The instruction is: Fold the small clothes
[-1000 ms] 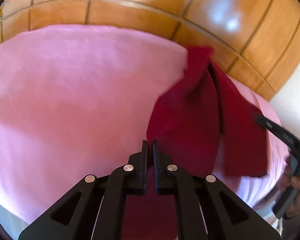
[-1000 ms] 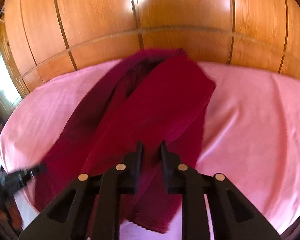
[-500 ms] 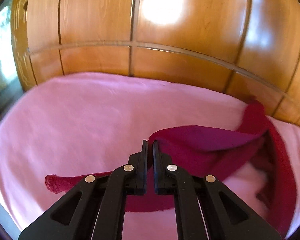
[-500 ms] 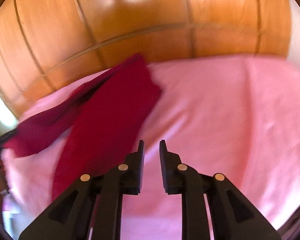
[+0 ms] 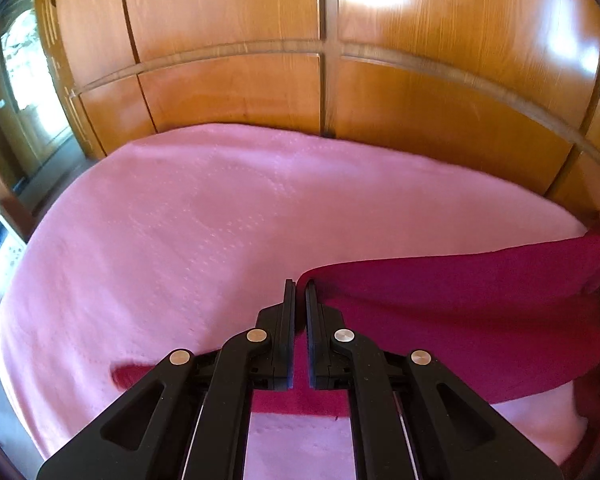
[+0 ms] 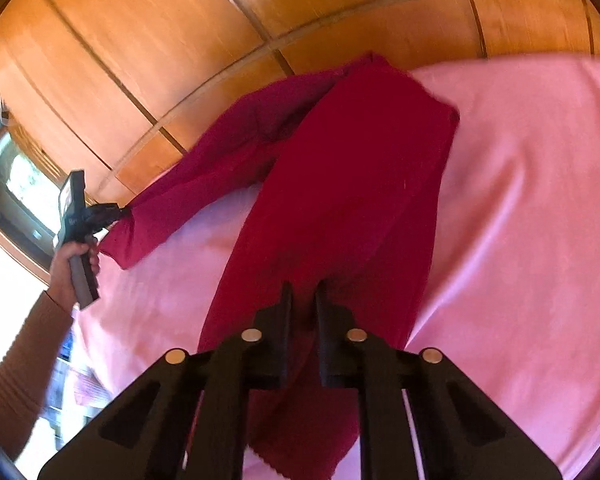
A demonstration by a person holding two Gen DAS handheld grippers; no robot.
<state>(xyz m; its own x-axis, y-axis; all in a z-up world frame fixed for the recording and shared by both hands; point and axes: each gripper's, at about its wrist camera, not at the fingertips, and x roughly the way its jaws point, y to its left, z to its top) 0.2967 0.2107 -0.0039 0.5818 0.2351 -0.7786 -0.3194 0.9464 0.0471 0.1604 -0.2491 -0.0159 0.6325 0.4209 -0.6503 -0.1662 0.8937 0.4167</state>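
A glossy orange-brown wooden panelled wall (image 5: 236,92) rises behind everything, and in front of it lies the wide pink textured bedspread (image 5: 188,232), the landmark here. On the bedspread's near half sprawls the dark red knit garment (image 6: 348,184), with two long limbs that meet at the end toward the wall — whether trousers or sleeves I cannot tell. One limb runs straight down the bedspread toward the right gripper; the other is drawn out sideways, its end lifted off the cover.

By my reading the fold is barely begun: the garment looks to be in the spreading stage, no crease is laid, and every fold remains to do.

The left gripper (image 6: 118,213), carried in a hand (image 6: 74,258) with a ribbed brown sleeve (image 6: 16,364), has its fingers clamped together on the hem of the sideways limb. The right gripper (image 6: 301,292) has narrow fingers with red cloth between them; whether the pads actually pinch it I cannot tell.
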